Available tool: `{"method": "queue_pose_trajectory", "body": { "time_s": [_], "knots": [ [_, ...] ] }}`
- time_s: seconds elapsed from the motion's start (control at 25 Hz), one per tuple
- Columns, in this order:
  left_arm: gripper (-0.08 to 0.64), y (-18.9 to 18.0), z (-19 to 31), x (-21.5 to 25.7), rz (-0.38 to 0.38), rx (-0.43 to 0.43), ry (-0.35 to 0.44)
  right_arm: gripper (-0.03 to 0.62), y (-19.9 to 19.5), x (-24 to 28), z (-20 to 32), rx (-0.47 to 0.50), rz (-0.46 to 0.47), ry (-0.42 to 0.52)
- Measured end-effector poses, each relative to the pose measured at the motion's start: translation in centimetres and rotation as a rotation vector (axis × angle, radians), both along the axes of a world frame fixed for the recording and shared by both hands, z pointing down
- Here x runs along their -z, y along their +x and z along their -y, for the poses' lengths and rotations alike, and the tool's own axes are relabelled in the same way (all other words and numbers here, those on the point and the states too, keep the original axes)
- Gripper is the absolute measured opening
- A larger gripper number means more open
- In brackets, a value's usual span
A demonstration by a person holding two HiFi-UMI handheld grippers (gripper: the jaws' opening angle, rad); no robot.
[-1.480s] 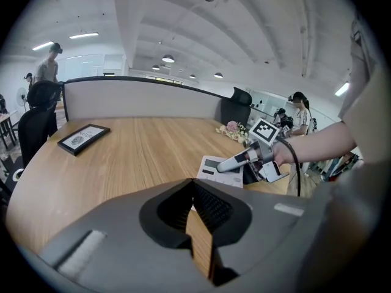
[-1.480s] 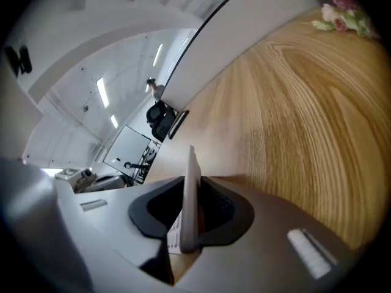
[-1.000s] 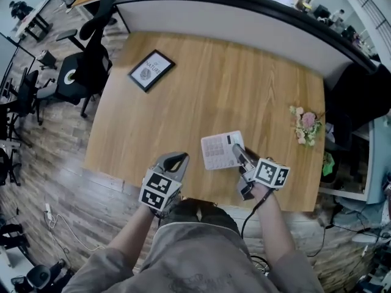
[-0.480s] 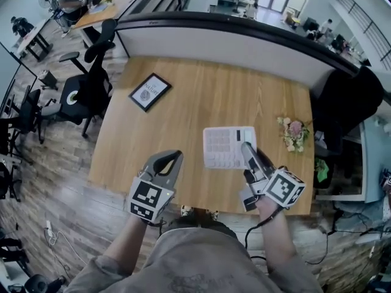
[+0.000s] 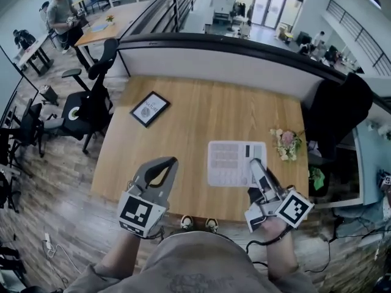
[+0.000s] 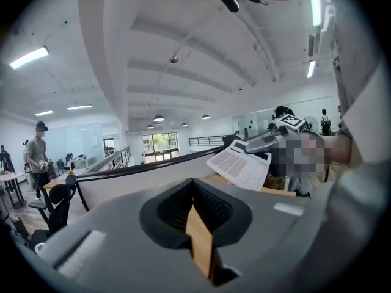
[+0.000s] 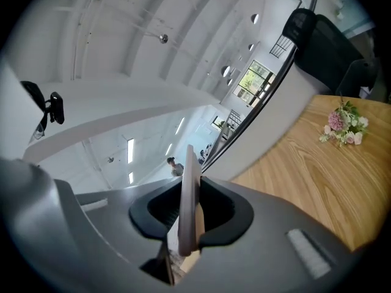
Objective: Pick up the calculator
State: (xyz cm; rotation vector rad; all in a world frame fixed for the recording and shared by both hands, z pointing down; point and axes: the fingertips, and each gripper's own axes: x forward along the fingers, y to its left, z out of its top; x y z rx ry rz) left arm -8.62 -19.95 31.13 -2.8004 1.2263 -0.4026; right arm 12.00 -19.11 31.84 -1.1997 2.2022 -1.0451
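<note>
Above the table (image 5: 201,115), the calculator (image 5: 232,163) hangs clamped by its edge in the right gripper (image 5: 254,163), higher than a second ago. The left gripper (image 5: 173,161), jaws together and empty, has risen too.

no readable text, labels or numbers

1. Pale grey calculator (image 5: 232,162): flat, rectangular, with a grid of light keys and a small dark display strip towards its right side.
2. Clamped at its near right edge between the jaws of the right gripper (image 5: 256,166).
3. Held face up, lifted clear of the table (image 5: 201,115), above its near right corner.
</note>
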Motion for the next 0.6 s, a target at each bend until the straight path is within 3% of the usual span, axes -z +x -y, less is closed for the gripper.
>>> {"method": "queue_pose_trajectory", "body": {
  "time_s": [0.28,0.6],
  "knots": [
    [0.002,-0.2,0.0,0.7,0.013,-0.006,-0.020,0.077,-0.5,0.1,-1.0,0.021,0.083,-0.071],
    [0.002,0.4,-0.8,-0.1,0.008,-0.011,-0.051,0.077,-1.0,-2.0,-2.1,0.043,0.095,-0.134]
  ]
}}
